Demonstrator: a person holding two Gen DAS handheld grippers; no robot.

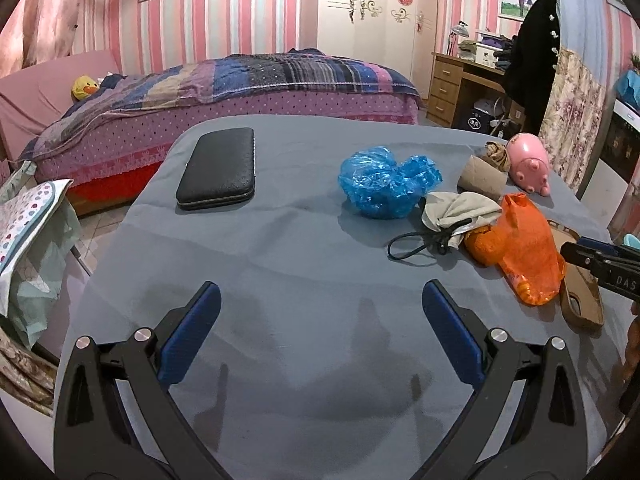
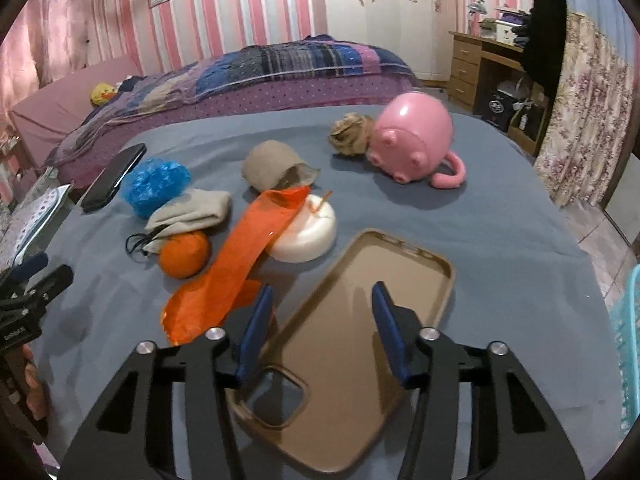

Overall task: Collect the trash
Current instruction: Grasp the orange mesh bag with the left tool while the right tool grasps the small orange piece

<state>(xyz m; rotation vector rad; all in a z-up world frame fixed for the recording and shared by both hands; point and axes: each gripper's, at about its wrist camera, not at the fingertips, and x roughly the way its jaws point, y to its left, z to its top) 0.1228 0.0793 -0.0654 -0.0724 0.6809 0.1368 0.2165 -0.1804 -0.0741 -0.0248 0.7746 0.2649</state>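
On the blue-grey table (image 1: 280,264) lie a crumpled blue plastic bag (image 1: 384,182), an orange plastic bag (image 1: 528,248), a cardboard tube (image 1: 480,178) and a crumpled brown paper wad (image 1: 498,154). My left gripper (image 1: 320,308) is open and empty above bare cloth near the front. In the right wrist view my right gripper (image 2: 322,300) is open over a brown phone case (image 2: 352,360). The orange bag (image 2: 240,264) lies just left of its left finger. The blue bag (image 2: 154,184), the tube (image 2: 276,164) and the paper wad (image 2: 350,134) lie farther back.
A black wallet case (image 1: 218,168), a pink piggy bank (image 2: 414,140), a grey pouch with a black cord (image 2: 192,212), an orange fruit (image 2: 184,254) and a white round block (image 2: 308,232) share the table. A bed (image 1: 240,92) stands behind. A turquoise basket (image 2: 630,344) is at the right.
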